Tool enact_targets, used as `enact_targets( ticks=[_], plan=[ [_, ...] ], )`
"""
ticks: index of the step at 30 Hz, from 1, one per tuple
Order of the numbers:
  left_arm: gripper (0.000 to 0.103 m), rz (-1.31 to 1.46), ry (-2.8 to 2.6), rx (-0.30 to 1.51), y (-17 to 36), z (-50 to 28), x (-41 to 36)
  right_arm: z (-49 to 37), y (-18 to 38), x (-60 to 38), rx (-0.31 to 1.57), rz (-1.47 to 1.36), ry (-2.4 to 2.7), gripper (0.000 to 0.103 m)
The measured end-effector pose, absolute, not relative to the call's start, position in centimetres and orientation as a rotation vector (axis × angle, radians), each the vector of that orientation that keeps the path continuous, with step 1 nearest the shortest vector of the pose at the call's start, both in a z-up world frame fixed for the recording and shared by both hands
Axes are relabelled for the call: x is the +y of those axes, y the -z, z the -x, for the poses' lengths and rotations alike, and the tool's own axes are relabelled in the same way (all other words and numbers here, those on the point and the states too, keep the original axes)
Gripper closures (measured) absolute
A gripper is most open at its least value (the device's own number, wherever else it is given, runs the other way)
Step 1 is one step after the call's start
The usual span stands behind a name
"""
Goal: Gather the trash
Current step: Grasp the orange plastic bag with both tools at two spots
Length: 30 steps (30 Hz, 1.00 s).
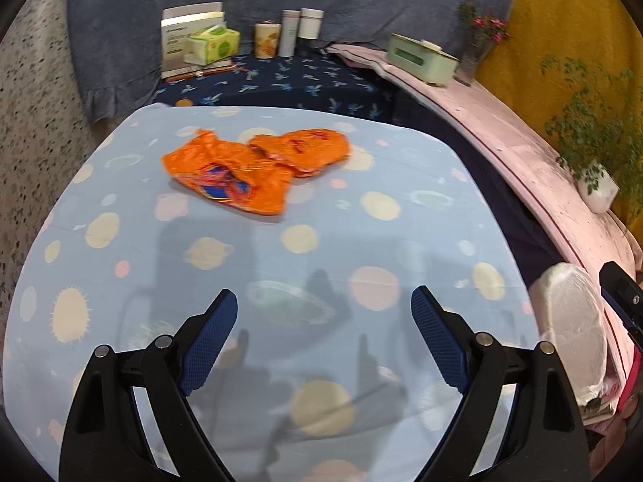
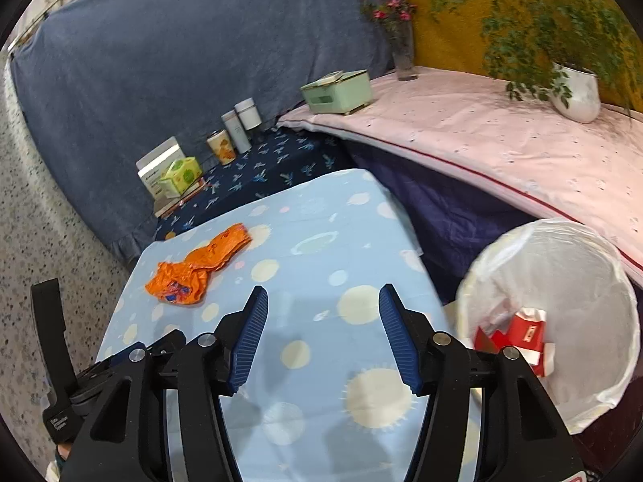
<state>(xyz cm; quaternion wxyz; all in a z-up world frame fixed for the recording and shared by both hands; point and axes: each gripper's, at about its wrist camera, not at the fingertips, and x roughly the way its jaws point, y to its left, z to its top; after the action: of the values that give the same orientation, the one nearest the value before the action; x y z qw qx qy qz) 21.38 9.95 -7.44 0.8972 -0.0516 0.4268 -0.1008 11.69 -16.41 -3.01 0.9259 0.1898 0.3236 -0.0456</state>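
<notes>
Two crumpled orange wrappers lie touching on the light blue planet-print table: a larger one with a blue print in front and a flatter one behind it to the right. In the right wrist view the larger wrapper and the flatter wrapper sit at the table's far left. My left gripper is open and empty above the table, short of the wrappers. My right gripper is open and empty above the table. A white-lined trash bin holds red packaging.
The bin stands off the table's right edge. Beyond the table a dark blue surface holds a tissue pack, a box and several cans. A pink-covered ledge carries a green box, a flower vase and a potted plant.
</notes>
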Motion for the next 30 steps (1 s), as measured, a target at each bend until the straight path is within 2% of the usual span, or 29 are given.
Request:
enact_targets(
  ticks=[14,21,30],
  plan=[
    [0.019,0.176,0.081,0.909,9.3,-29.6,19.9,-22.6,6.1,-9.2,0.765,-0.398,-0.014,0.042],
    [0.019,0.231,0.058,0.933,10.6,-35.0,22.0,-29.8,7.9,-5.8,0.803,-0.376,-0.042,0.036],
    [0.019,0.259,0.065,0.97,12.9,-39.7,21.8,-37.4,11.5,-4.1,0.872,-0.416,-0.038,0.035]
  ],
)
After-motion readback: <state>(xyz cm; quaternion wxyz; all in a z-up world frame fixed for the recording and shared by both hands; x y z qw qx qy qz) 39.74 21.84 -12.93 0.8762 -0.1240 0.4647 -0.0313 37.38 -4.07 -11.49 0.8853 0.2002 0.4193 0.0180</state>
